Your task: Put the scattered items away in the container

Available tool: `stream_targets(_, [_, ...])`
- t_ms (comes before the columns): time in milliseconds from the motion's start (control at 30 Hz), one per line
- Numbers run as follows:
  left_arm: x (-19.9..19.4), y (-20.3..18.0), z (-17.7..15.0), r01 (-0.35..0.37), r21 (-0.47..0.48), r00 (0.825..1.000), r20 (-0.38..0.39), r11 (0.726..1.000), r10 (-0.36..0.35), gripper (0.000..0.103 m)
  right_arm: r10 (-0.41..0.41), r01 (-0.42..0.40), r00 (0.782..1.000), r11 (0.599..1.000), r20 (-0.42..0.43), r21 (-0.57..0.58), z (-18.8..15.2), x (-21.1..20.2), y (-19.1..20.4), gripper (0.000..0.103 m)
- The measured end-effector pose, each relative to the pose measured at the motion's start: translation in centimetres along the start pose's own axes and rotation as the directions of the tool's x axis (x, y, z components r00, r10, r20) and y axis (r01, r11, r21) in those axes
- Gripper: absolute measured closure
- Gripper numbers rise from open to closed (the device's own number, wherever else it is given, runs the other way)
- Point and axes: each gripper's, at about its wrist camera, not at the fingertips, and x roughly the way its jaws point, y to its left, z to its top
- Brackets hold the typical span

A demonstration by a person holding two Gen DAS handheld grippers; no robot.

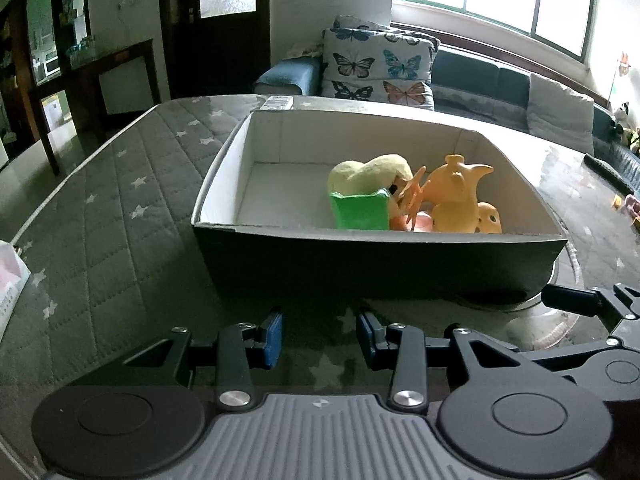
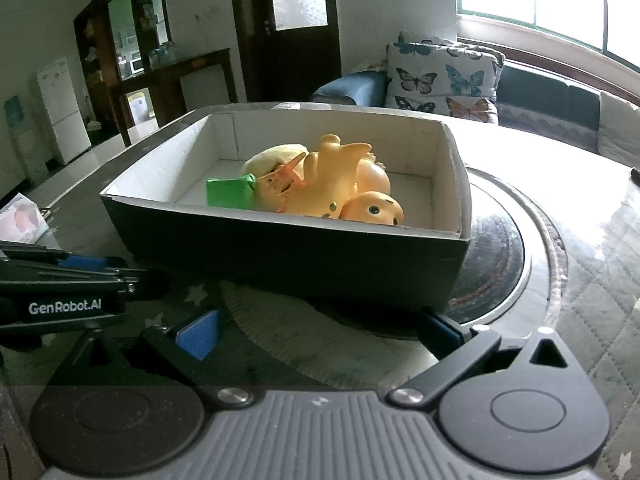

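Note:
A dark cardboard box with a white inside [image 1: 224, 184] [image 2: 452, 184] stands on the table. In it lie a yellow plush [image 1: 368, 174] [image 2: 276, 156], a green block [image 1: 360, 210] [image 2: 228, 194], an orange figure with thin limbs [image 1: 412, 196] [image 2: 286, 182], a yellow rubber toy [image 1: 456, 196] [image 2: 332, 172] and a round orange head [image 1: 490, 218] [image 2: 376, 208]. My left gripper [image 1: 320, 338] is open and empty just before the box's near wall. My right gripper [image 2: 320, 330] is wide open and empty, near the box's right corner. Each gripper shows in the other's view, the left [image 2: 72, 284] and the right [image 1: 592, 308].
The table has a grey quilted star cover [image 1: 120, 208] and a round glass turntable [image 2: 508, 248] under the box. A white packet [image 1: 10, 284] lies at the left edge. A remote [image 1: 278, 102] lies behind the box. A sofa with butterfly cushions [image 1: 380, 64] stands beyond.

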Motion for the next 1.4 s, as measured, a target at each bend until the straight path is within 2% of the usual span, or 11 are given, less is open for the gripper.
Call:
stream_targets(300, [0.8, -0.1, 0.6, -0.033, 0.018, 0.999, -0.035, 0.999, 0.033, 0.062, -0.021, 0.022, 0.999, 0.999, -0.048, 0.027, 0.4, 0.7, -0.4, 0.0])
stream_targets(733, [2.0, 0.1, 1.2, -0.033, 0.012, 0.997, -0.075, 0.999, 0.033, 0.062, -0.062, 0.065, 0.995, 0.997, -0.077, 0.041, 1.5, 1.1, -0.6, 0.0])
stream_targets(1400, [2.8, 0.8, 1.8, -0.034, 0.008, 0.996, -0.078, 0.999, 0.034, 0.062, -0.087, 0.091, 0.99, 0.995, -0.112, 0.031, 2.3, 2.6, -0.4, 0.0])
